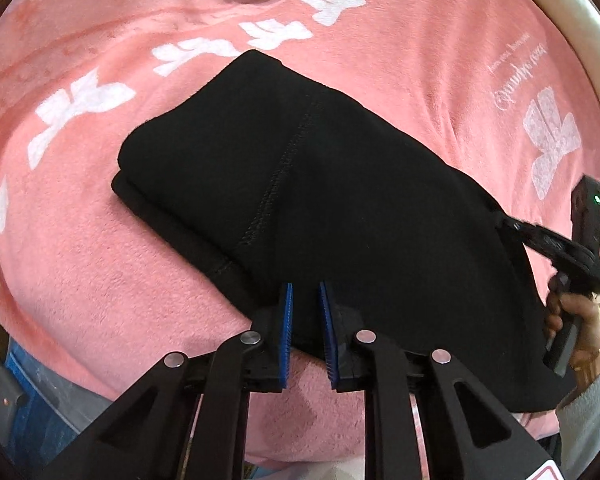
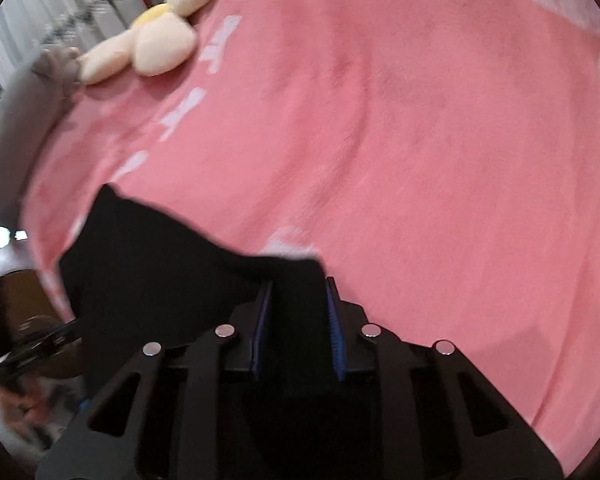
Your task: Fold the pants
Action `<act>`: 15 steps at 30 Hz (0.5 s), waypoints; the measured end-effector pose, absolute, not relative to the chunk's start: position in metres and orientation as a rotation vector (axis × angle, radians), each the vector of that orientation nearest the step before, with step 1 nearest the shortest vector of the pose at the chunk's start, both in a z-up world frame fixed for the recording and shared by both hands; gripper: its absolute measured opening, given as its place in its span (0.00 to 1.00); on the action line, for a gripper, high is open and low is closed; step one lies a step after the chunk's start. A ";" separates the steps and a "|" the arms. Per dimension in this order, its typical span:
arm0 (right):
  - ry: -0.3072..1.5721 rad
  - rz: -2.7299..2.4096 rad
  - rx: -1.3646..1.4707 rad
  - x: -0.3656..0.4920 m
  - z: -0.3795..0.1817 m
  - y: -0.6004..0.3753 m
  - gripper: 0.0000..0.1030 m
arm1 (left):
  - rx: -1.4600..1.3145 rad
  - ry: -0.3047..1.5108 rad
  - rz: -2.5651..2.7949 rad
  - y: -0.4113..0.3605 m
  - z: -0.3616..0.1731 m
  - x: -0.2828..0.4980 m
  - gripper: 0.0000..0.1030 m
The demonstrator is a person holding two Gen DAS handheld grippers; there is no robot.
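Note:
The black pants [image 1: 308, 184] lie folded in layers on a pink blanket [image 1: 100, 280], a stitched seam running down the top layer. My left gripper [image 1: 306, 296] is at the near edge of the pants, blue pads a small gap apart with black cloth between them. My right gripper [image 2: 300, 292] is over the pants' corner [image 2: 172, 272], with black cloth filling the gap between its blue pads. In the left wrist view the right gripper [image 1: 512, 226] touches the pants' right edge, held by a hand [image 1: 580, 320].
A cream plush toy [image 2: 156, 40] lies at the far side of the blanket, next to a grey cushion [image 2: 16, 120]. White prints run across the blanket [image 1: 260, 36]. A white rail [image 1: 572, 12] borders the far right. A blue item [image 1: 32, 408] sits below the near edge.

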State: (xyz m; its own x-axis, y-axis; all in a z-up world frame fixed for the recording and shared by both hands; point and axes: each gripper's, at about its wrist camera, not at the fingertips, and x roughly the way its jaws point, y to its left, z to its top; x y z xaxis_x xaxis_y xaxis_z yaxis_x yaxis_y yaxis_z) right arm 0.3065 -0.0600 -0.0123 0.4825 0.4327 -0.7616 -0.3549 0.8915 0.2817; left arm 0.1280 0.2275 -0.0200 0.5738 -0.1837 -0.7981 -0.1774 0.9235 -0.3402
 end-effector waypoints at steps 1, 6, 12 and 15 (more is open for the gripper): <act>0.920 0.443 0.060 0.312 -0.011 -0.058 0.26 | -0.409 0.967 -0.002 0.227 -0.020 0.128 0.16; 0.763 0.358 0.093 0.282 0.019 -0.068 0.31 | -0.393 0.967 -0.009 0.225 -0.018 0.127 0.16; 0.886 0.385 0.039 0.258 -0.017 -0.060 0.07 | -0.338 0.963 0.012 0.217 -0.017 0.130 0.16; 0.860 0.365 0.069 0.258 -0.011 -0.062 0.07 | -0.270 0.964 0.052 0.206 -0.013 0.130 0.16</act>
